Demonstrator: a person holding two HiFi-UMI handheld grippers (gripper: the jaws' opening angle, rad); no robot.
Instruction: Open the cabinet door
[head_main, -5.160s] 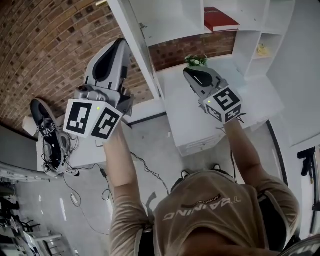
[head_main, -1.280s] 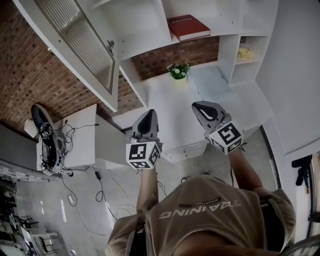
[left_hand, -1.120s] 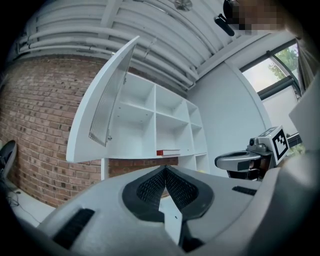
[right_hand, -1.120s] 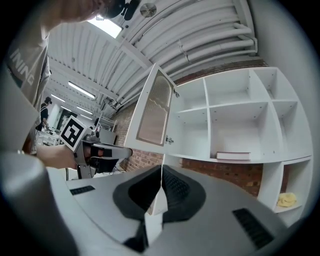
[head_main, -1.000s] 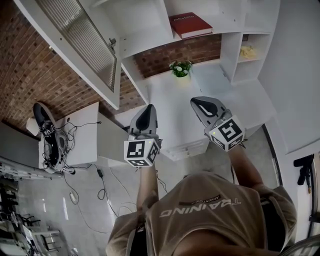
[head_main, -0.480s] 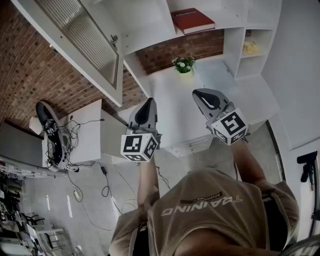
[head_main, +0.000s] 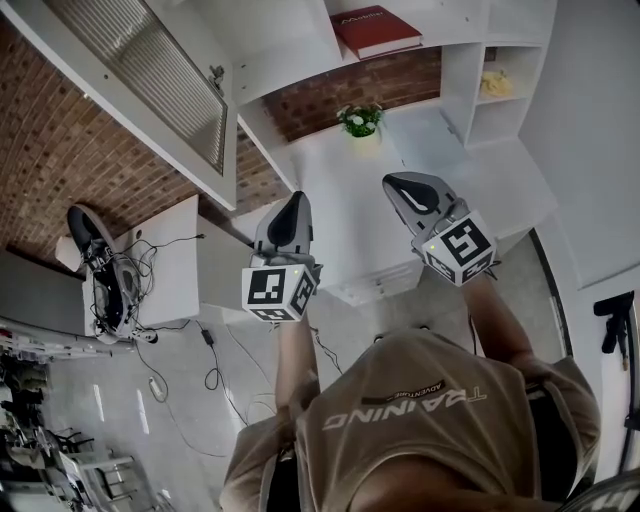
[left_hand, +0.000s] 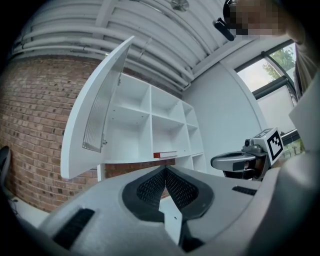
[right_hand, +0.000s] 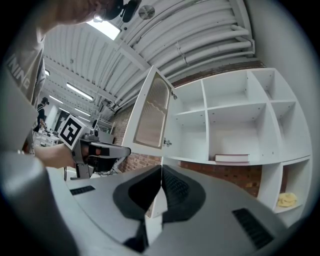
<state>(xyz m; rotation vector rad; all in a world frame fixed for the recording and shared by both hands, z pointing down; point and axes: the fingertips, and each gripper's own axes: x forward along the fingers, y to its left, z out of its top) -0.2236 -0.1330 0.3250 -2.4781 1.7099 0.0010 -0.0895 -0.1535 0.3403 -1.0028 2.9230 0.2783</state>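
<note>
The white cabinet door (head_main: 150, 80), with its ribbed glass panel, stands swung wide open to the left of the shelf unit (head_main: 300, 50). My left gripper (head_main: 293, 200) is shut and empty, held level over the white desk (head_main: 340, 190), well clear of the door. My right gripper (head_main: 392, 182) is beside it, also shut with nothing in it. In the left gripper view the door (left_hand: 100, 115) hangs open above my closed left gripper (left_hand: 165, 169). The right gripper view shows the door (right_hand: 152, 112) past my closed right gripper (right_hand: 161, 167).
A red book (head_main: 375, 30) lies on a shelf and a small potted plant (head_main: 361, 120) stands on the desk. A yellow object (head_main: 497, 85) sits in a right cubby. A side table (head_main: 165, 270) with cables stands at left, by a brick wall.
Five seconds ago my left gripper was raised at the door's edge; now the door is wide open and that gripper is lowered beside the right one. Nothing has moved over the last second.
</note>
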